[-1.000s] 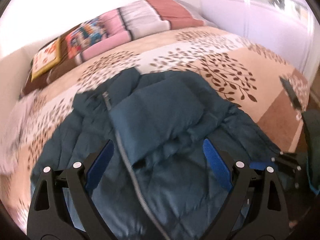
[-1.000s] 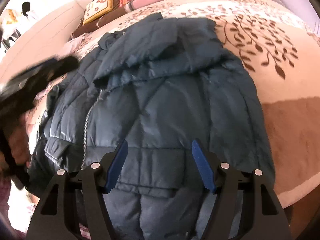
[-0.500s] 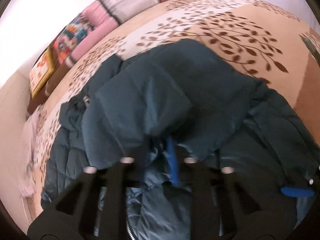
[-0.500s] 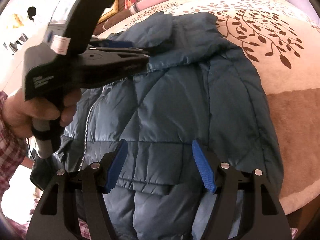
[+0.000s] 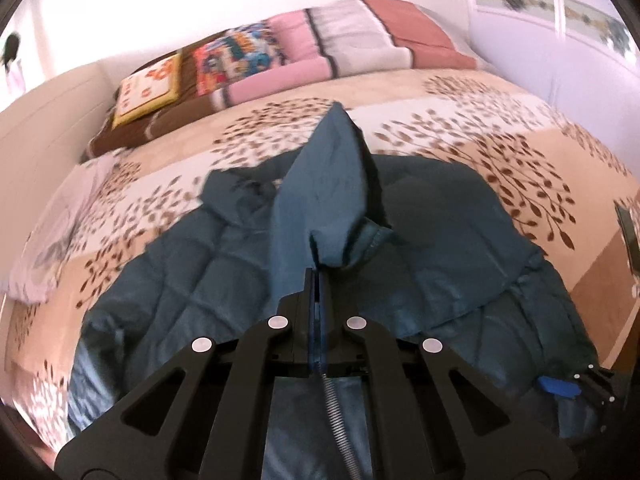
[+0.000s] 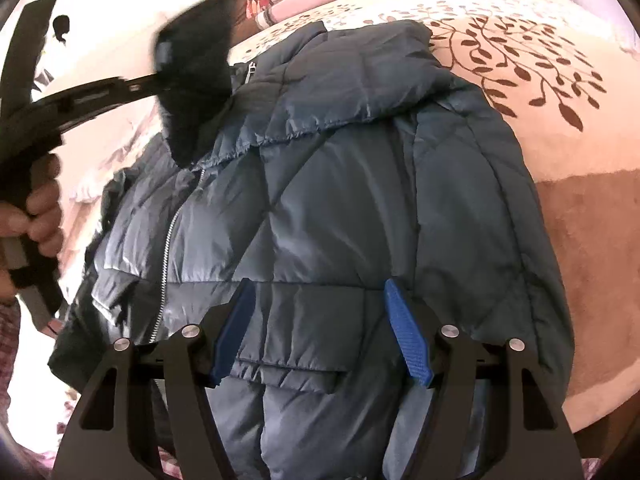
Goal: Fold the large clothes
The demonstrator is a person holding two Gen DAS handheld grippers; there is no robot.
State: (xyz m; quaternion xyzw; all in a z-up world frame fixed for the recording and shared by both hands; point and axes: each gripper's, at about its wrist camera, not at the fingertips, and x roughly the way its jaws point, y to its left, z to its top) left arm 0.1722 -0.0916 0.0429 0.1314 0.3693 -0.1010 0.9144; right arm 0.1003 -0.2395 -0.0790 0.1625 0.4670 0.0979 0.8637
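Where it lies: jacket (image 6: 340, 200) spread on bed (image 5: 560, 184), zipper up.
Left gripper (image 5: 318, 276): clamped on lifted hood (image 5: 324, 184) fabric.
Right gripper (image 6: 316, 332): jaws apart over hem, gripping nothing.

- Both views are bright, lit by soft daylight; the wall behind the bed (image 5: 532, 168) washes out to near white in the left wrist view.
- The upper left corner of the right wrist view is blown out, so light seems to come from that side.
- Sheen lies on the quilted jacket (image 6: 340, 208), strongest near the zipper (image 6: 168, 248).
- Fisheye distortion bends the bed edges and pillows (image 5: 320, 52) into curves; a black rim closes every corner.
- Motion blur smears the leaf print in the left wrist view, and the left gripper (image 6: 192, 92) in the right wrist view.
- The right gripper (image 6: 320, 332) is sharp, with shadow under its frame.
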